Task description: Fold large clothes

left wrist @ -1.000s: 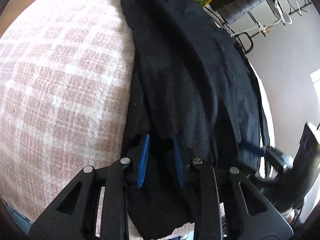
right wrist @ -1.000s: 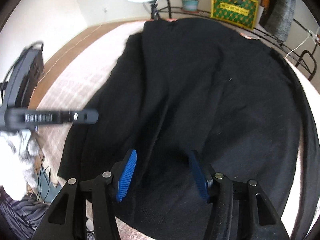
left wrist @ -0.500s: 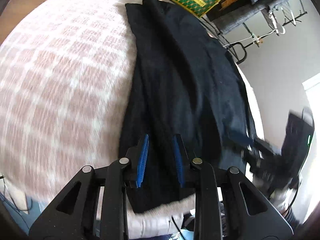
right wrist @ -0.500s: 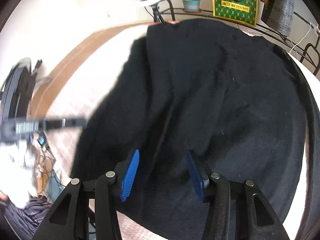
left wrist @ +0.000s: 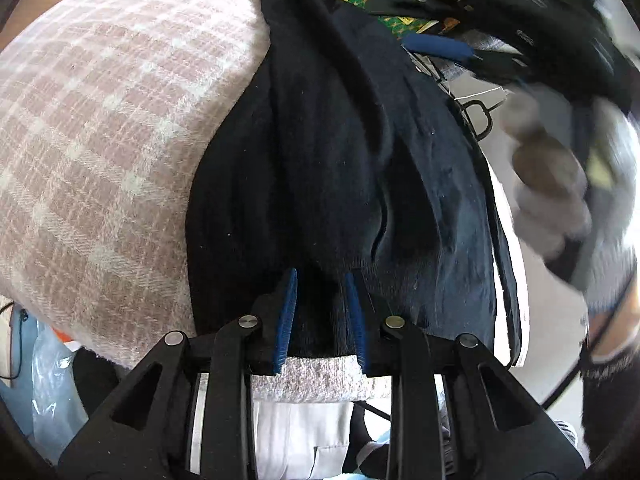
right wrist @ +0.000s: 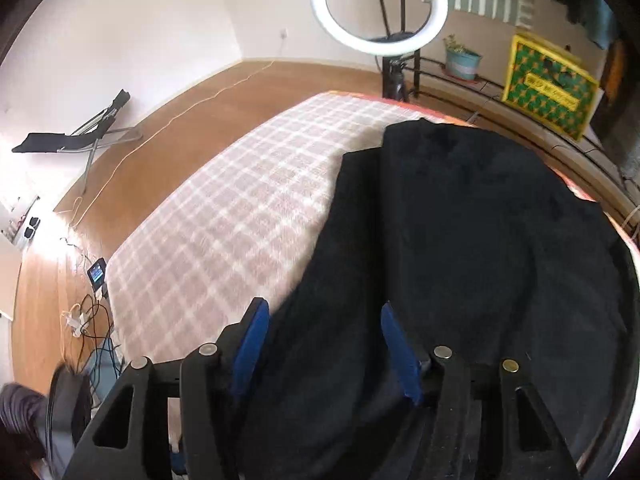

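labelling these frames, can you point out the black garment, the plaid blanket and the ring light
black garment (right wrist: 460,240): right wrist view, middle of the dark fabric
plaid blanket (left wrist: 112,128): left wrist view, bare checked surface left of the garment
ring light (right wrist: 438,20): right wrist view, right side of the white ring

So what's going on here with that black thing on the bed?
A person holding a gripper in each hand is folding a large black garment on a pink checked blanket. The left gripper is closing on the garment's near hem. The right gripper is opening, with dark cloth between its fingers.
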